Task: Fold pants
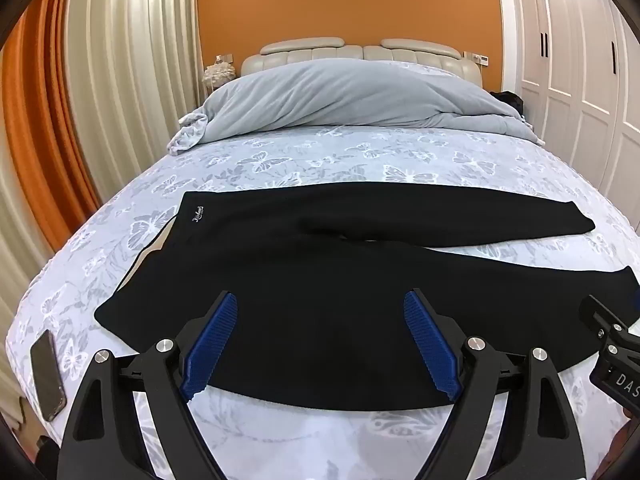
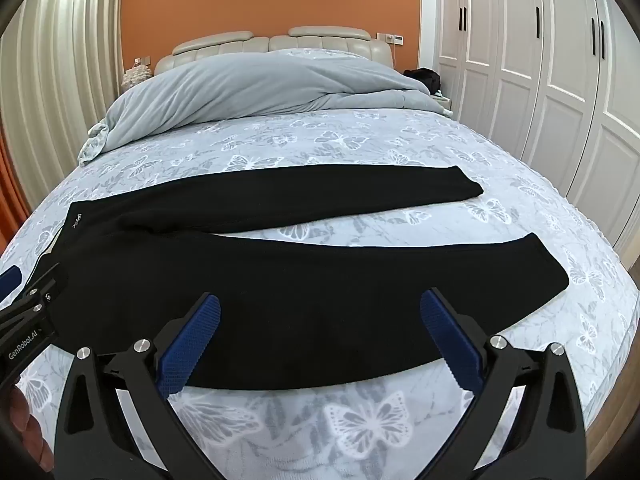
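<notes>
Black pants (image 1: 304, 264) lie flat across the bed, waistband at the left, both legs spread apart toward the right. They also show in the right wrist view (image 2: 280, 276). My left gripper (image 1: 320, 308) is open and empty, hovering over the near edge of the pants by the hip. My right gripper (image 2: 320, 312) is open and empty over the near leg. Each gripper shows at the edge of the other's view.
The bed (image 1: 320, 152) has a butterfly-print sheet. A grey duvet (image 1: 340, 96) is bunched at the headboard. A phone (image 1: 48, 376) lies at the bed's near left corner. White wardrobes (image 2: 540, 60) stand on the right, curtains (image 1: 100, 80) on the left.
</notes>
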### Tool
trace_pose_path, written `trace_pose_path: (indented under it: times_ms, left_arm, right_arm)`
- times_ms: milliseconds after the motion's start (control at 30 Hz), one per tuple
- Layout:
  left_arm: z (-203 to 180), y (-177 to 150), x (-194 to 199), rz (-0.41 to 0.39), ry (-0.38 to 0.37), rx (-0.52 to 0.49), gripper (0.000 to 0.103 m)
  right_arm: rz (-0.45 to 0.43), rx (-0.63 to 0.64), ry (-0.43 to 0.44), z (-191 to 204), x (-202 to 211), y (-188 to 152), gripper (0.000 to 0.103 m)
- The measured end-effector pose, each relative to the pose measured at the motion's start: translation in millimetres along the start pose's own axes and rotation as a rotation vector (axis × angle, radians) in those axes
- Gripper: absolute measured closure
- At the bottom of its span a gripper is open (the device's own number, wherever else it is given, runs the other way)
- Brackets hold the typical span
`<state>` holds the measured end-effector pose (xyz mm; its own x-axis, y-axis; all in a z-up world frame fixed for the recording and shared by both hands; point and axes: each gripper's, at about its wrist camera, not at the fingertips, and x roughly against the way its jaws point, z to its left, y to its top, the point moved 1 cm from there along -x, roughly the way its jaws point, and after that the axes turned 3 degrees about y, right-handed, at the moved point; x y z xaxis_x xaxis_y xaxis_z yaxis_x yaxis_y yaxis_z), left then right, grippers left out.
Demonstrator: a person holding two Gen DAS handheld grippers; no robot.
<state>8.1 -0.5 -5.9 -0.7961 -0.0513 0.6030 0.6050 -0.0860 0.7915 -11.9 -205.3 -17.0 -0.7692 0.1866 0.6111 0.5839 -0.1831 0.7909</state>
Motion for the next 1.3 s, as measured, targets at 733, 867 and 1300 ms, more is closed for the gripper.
trace_pose_path:
  times_ms: [733,867,1300]
  left_arm:
    - [0,-3,1,-0.006,0.005,0.003,0.02]
    - [-2,-5,1,-0.005,0.003,0.002,0.02]
    - [-1,-10,-4,0.007,0.004,-0.002,0.02]
  right_arm:
    - [-0.005,0.004,-0.003,2,2,0,0.005]
    - [-0.003,0.002,-0.001,2,1,-1,0.005]
    - [-0.001,0.004,0.0,2,-1,-2,0.005]
